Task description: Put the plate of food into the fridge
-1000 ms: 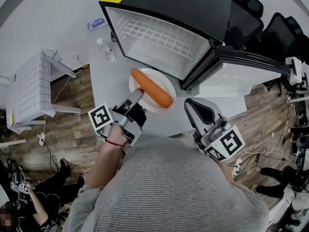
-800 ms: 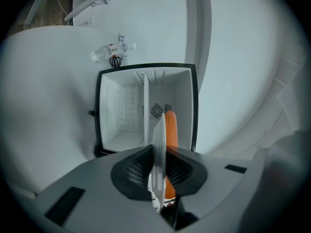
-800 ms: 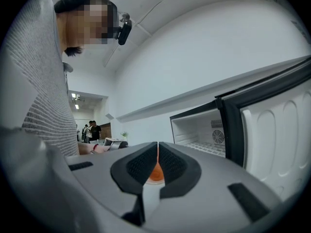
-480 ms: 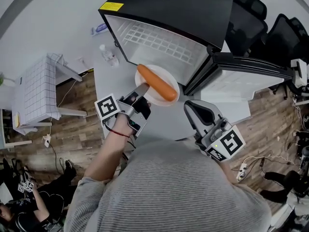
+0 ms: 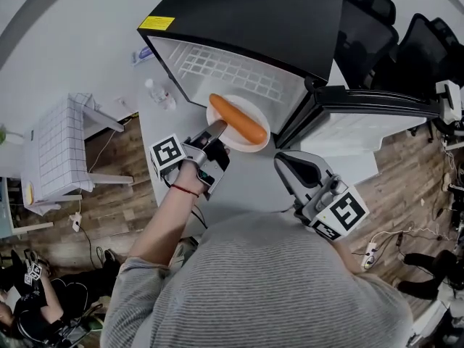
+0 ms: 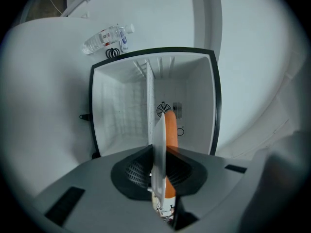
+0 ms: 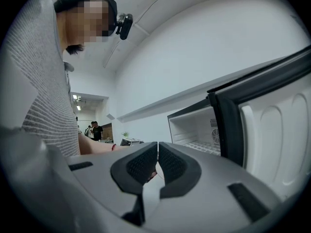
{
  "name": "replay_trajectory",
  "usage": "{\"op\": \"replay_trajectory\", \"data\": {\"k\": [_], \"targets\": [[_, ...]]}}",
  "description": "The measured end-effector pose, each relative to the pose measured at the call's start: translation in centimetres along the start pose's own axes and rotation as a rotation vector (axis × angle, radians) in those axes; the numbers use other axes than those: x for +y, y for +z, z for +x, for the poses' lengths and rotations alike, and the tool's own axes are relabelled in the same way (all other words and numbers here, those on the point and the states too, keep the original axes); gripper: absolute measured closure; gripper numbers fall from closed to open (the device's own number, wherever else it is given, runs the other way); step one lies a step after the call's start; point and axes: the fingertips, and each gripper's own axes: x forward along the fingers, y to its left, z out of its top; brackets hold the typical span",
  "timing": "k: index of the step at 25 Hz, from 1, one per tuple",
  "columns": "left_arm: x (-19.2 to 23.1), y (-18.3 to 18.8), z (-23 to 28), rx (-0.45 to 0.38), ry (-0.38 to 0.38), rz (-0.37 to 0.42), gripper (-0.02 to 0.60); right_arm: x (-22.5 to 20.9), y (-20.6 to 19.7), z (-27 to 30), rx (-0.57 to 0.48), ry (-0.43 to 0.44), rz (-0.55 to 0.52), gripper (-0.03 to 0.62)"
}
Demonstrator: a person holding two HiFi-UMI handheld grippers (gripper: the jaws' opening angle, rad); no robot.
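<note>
White tabletop (image 5: pixel 246 183) before open black mini fridge (image 5: pixel 254 13) | left gripper (image 5: pixel 217 129) clamps round white plate (image 5: pixel 252 107), now moved up to fridge mouth | insertion next

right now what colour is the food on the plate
Orange: a long carrot lying on the white plate, clearest in the head view.

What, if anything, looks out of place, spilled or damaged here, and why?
Nothing is spilled or damaged. The one oddity: the left gripper holds the plate by one edge at the open fridge, with a whole carrot lying loose across it; it might roll if the plate tips.
</note>
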Motion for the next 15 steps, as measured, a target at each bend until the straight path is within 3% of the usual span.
{"op": "replay_trajectory", "data": {"k": [4,8,15], "targets": [[1.2,1.5,1.3,-0.003,0.014,0.03,0.526,-0.8,-0.1,0.5,0.011,-0.002,0.004,0.579],[1.0,2.2,2.4,-0.029,0.012,-0.002,0.526,-1.2,-0.4,1.2,0.025,0.012,0.013,0.579],[2.0,4.4,4.1,-0.073,0.035,0.023,0.526,-1.4,-1.8,2.1,0.059,0.047,0.04,0.579]]}}
